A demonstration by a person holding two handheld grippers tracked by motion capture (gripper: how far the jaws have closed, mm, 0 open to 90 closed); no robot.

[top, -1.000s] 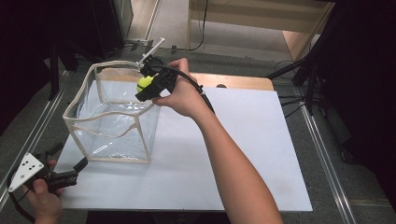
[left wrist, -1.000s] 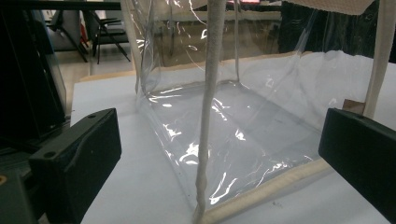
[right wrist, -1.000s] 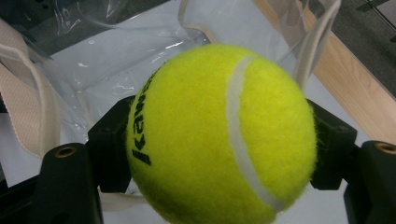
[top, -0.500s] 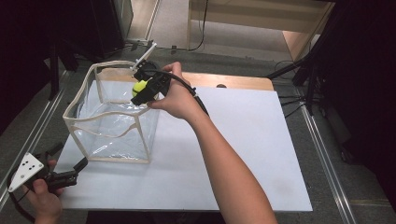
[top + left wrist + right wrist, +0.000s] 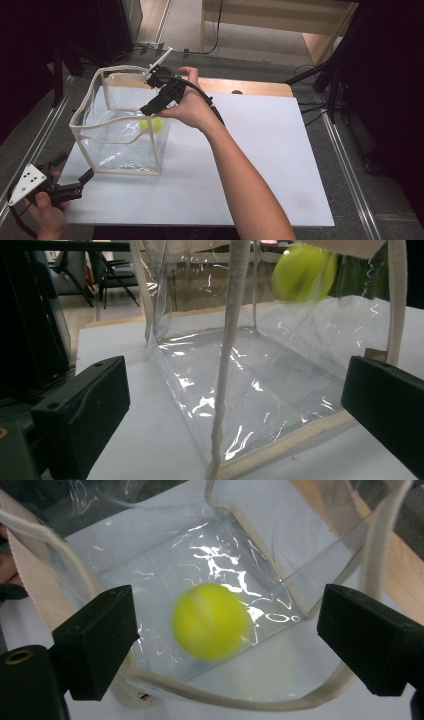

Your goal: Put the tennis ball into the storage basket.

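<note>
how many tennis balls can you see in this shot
1. The yellow-green tennis ball is inside the clear bag, blurred, below the open jaws of the right gripper held over the bag's mouth. The see-through walls hide no other.

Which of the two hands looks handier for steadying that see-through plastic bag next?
Left, probably. The left gripper, jaws open, sits low at the corner of the clear plastic bag, while the right gripper hangs open above the bag's mouth, the yellow-green ball dropping inside.

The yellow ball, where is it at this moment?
The yellow ball is inside the clear bag, at the left of the high view, below the open right gripper and free of it.
</note>
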